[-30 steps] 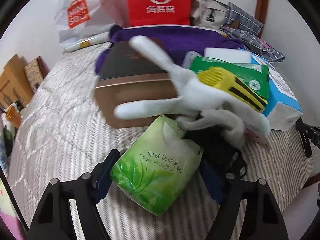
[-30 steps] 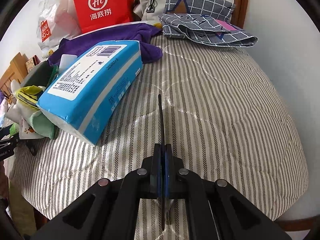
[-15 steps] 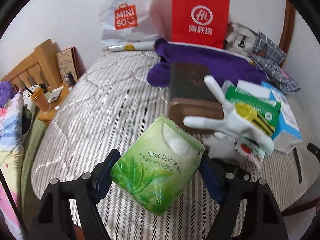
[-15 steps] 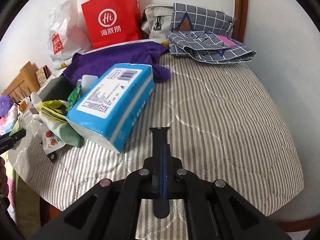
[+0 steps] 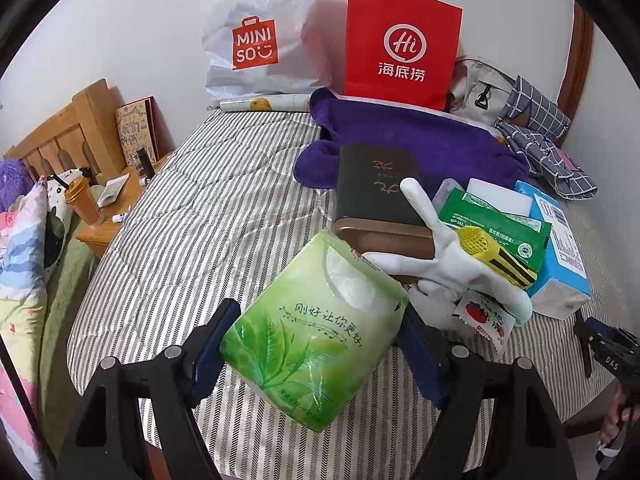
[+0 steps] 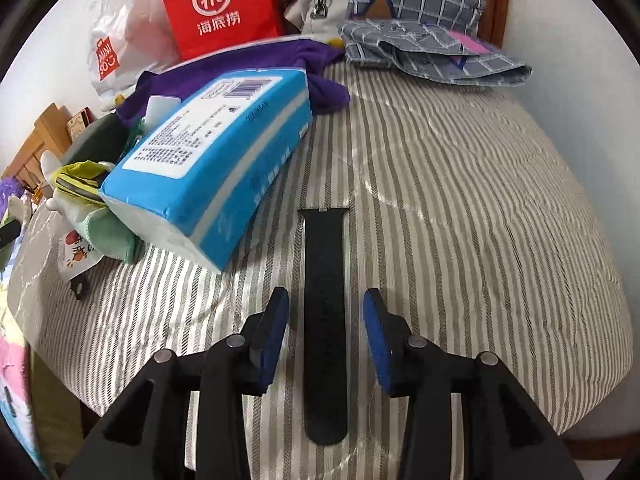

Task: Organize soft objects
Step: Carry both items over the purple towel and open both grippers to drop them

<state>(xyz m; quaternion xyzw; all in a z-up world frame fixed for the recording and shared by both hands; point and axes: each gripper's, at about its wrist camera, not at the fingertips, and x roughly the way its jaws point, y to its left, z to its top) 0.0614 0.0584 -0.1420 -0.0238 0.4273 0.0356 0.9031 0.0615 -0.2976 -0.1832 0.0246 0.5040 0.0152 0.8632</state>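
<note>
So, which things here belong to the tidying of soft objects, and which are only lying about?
Part of the job:
- green tissue pack, held in the left gripper
- black strap, flat on the bed between the right gripper's opening fingers
- blue tissue pack
- white glove

Lying about:
- red paper bag
- white plastic bag
- dark box
</note>
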